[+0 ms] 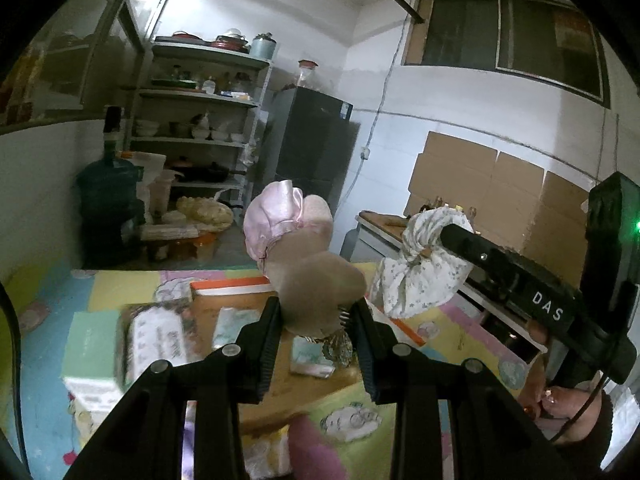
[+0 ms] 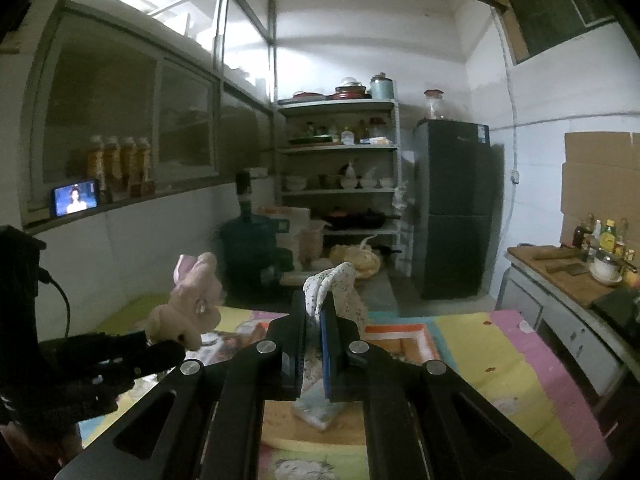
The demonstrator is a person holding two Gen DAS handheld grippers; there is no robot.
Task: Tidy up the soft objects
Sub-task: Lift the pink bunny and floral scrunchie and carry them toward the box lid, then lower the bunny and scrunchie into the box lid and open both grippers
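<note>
The left tool is clamped on a rabbit, the right tool on a cloth; both should be lowered gently before release.

Colourful play mat w/ orange-edged tray, tissue packs inside

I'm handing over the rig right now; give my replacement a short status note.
Left gripper: shut on the plush bunny, held up above the patchwork mat.
Right gripper: shut on the floral cloth bundle, also lifted.
Below: an orange-rimmed tray with a few packets.
Done: both soft items picked up.
Left: set each down in its place; the pictures don't show where.
</note>
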